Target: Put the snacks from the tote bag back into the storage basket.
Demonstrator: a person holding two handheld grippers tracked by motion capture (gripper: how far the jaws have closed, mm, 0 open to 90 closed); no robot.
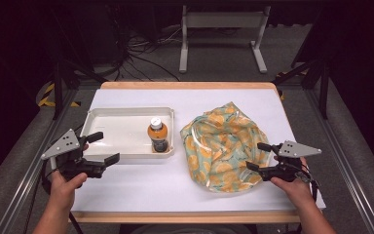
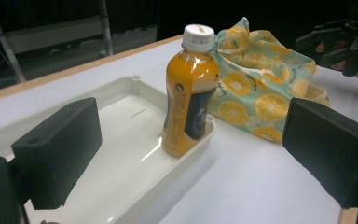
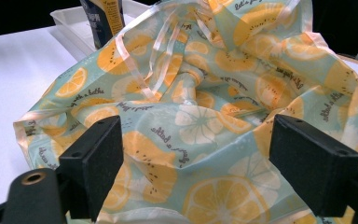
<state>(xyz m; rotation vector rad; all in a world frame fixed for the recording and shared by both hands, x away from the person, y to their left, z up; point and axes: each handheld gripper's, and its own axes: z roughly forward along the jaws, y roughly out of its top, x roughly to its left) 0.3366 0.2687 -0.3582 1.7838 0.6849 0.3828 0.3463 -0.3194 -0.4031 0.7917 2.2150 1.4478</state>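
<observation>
Left tool (image 1: 102,147): you are holding it just in front of the tray's near left side, jaws standing wide apart with nothing between them; in the left gripper view the two black pads are framing the bottle from a distance without touching it.
Right tool (image 1: 259,156): you are holding it at the near right edge of the bag, jaws spread wide; in the right gripper view the pads (image 3: 95,163) are sitting on either side of a stretch of the fabric, and I cannot tell whether they are touching it.
Bottle (image 1: 158,136): it is standing upright in the near right corner of the tray, orange drink inside, white cap on top, dark label around the lower half; its base is sitting close against the tray wall.
Tray (image 1: 108,114): white, shallow, lying on the left half of the tabletop, holding the bottle.
Bag (image 1: 223,146): a crumpled pale green cloth printed with orange slices, slumping on the right half of the tabletop, just beside the tray's right end; thin ribbon-like straps are lying across its top in the right gripper view.
Tabletop (image 1: 141,185): white surface with a wooden edge, carrying the tray and the bag.
Your hands: your left hand (image 1: 64,181) is gripping its tool from below, and your right hand (image 1: 292,184) is doing the same.
</observation>
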